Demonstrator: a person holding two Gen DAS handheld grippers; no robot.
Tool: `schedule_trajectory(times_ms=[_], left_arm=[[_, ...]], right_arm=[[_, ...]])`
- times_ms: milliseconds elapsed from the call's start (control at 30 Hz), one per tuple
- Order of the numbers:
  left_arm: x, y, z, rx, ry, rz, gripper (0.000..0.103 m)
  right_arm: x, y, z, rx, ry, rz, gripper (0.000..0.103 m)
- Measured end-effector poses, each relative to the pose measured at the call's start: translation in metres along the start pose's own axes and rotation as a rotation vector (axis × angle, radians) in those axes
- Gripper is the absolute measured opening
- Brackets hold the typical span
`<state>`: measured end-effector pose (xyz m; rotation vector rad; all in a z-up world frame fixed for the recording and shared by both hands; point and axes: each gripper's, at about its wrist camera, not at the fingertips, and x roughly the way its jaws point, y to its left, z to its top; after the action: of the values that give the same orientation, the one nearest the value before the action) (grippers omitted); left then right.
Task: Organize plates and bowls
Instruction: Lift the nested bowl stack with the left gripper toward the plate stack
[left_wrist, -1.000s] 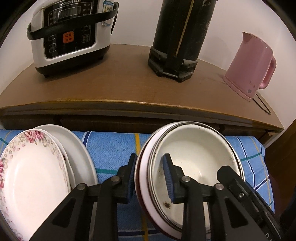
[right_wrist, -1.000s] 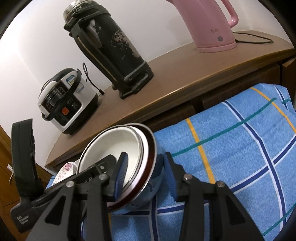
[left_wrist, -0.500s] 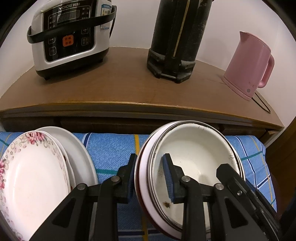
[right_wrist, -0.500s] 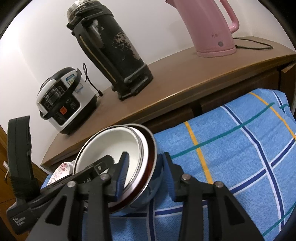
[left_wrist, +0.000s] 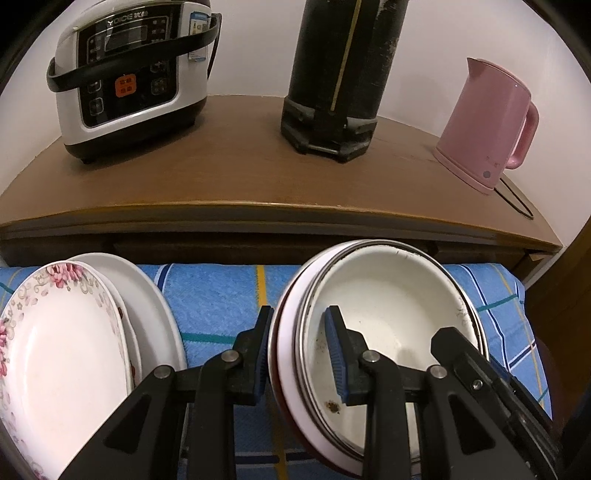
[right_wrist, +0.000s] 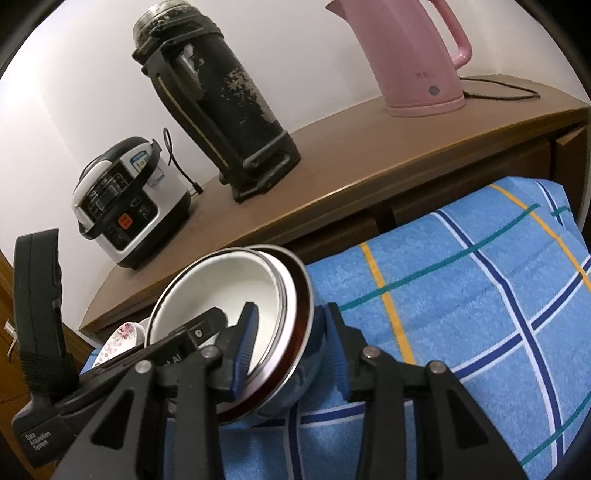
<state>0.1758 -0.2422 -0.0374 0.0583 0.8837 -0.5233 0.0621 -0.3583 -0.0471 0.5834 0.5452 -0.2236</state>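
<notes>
On blue checked cloth (left_wrist: 221, 295): nested bowls (left_wrist: 388, 295) tilted; L claw (left_wrist: 299, 347) & R claw (right_wrist: 288, 343) both clamped on rims.

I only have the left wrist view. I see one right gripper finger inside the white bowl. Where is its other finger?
Observer: The right gripper straddles the rim of the bowl stack. Its other finger sits outside, against the lowest bowl.
Operator: What is that lowest bowl made of?
Observer: It looks like shiny metal, and it mirrors the blue cloth.
Operator: The black flask is cut off for me. Is it capped?
Observer: Yes, a greyish lid tops the black flask.
</notes>
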Motion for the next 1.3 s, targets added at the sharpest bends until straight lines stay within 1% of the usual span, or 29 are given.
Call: schedule_trajectory(times_ms=[400,800,1067,1300], left_arm=[[-0.014,-0.009,-0.015,0.039,0.009,-0.013,0.031],[-0.036,-0.009,-0.030,0.039,0.010,-0.017,0.031],[-0.054,-0.007,-0.050,0.041,0.022,-0.019,0.031],[-0.076,-0.003,-0.064,0.043,0.010,0.009,0.031]], right_arm=[[-0.017,-0.005,-0.011,0.017,0.012,-0.022,0.036],[-0.039,-0.007,-0.030,0.056,0.039,-0.009,0.034],[-0.057,-0.005,-0.043,0.050,0.046,-0.015,0.033],[-0.072,0.003,-0.055,0.040,0.054,0.001,0.032]])
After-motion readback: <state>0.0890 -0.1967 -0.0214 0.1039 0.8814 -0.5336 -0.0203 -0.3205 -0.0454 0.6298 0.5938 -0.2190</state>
